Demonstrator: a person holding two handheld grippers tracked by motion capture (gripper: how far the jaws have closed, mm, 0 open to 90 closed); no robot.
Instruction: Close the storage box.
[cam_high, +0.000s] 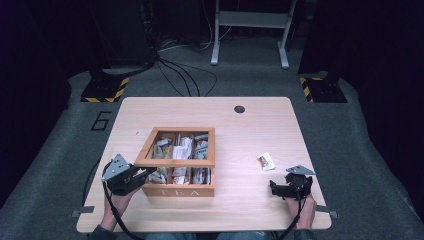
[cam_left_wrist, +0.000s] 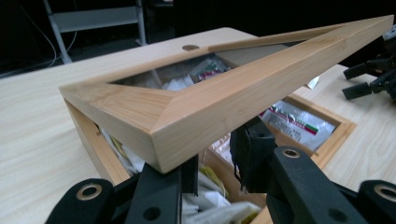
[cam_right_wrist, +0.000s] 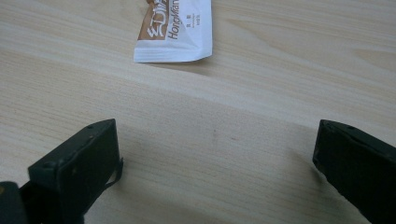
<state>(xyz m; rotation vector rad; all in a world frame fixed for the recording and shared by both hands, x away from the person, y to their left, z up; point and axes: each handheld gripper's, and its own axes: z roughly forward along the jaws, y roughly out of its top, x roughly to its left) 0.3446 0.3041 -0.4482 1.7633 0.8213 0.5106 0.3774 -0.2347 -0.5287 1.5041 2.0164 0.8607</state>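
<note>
Light wooden table (cam_high: 150, 107) on grey carpet floor (cam_high: 60, 165). Grey metal frame (cam_high: 250, 30) beyond. Two hazard-striped stand bases (cam_high: 105, 90). Surroundings dark, possibly black curtains.

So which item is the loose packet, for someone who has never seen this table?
Start at the wooden tea box in the middle of the table. Go to its right, just ahead of the right tongs: the packet lies alone, flat on bare wood, white with a brown printed end.

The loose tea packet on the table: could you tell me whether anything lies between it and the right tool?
Nothing visible does. The tea packet lies on bare table just ahead of the right tool, whose jaws stand wide apart.
</note>
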